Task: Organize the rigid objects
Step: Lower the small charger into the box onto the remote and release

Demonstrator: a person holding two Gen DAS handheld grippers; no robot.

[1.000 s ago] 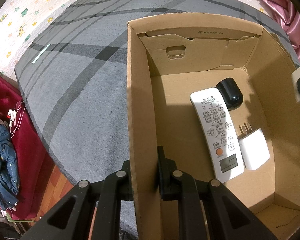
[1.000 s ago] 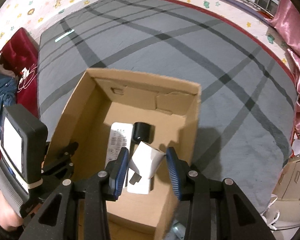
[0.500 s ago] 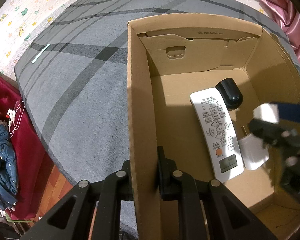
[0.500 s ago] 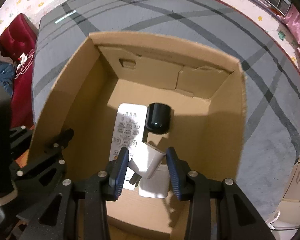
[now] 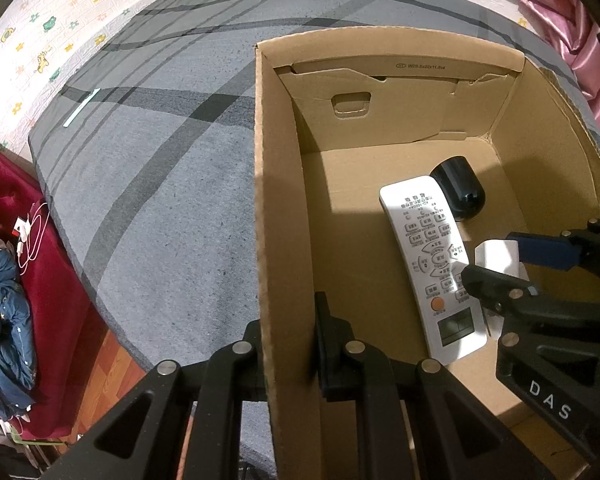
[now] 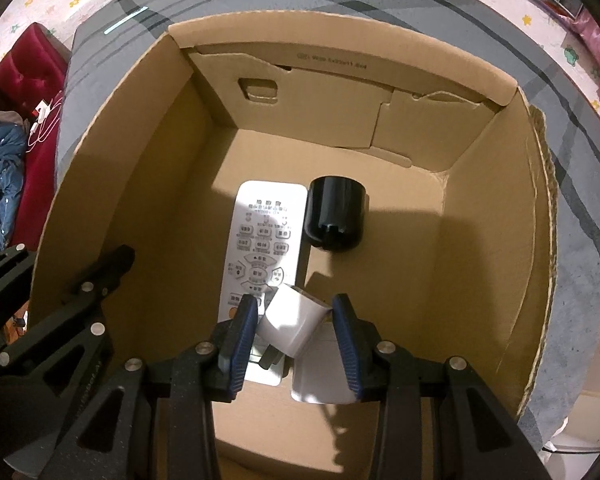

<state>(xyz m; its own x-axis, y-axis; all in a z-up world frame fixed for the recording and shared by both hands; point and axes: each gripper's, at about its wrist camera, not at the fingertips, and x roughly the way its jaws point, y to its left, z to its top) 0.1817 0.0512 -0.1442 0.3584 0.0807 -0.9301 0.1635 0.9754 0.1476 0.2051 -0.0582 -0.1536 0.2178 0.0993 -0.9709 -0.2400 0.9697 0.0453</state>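
An open cardboard box (image 5: 284,184) (image 6: 496,208) stands on a grey striped rug. My left gripper (image 5: 290,340) is shut on the box's left wall. On the box floor lie a white remote (image 5: 428,264) (image 6: 266,236), a black round object (image 5: 460,192) (image 6: 336,216) and a white charger (image 6: 320,380). My right gripper (image 6: 294,332) (image 5: 496,268) is down inside the box, shut on a second white plug adapter (image 6: 294,322) (image 5: 494,254). It holds the adapter tilted just above the remote's lower end and the lying charger.
The rug (image 5: 152,184) covers the floor left of and beyond the box. A red cushion (image 5: 28,264) with a white cable and blue clothing (image 5: 0,320) lies at the far left. Pink curtain (image 5: 580,40) hangs at the upper right.
My right gripper has come down into the box with the white adapter, close above the remote and the charger. The left gripper has kept its grip on the wall.
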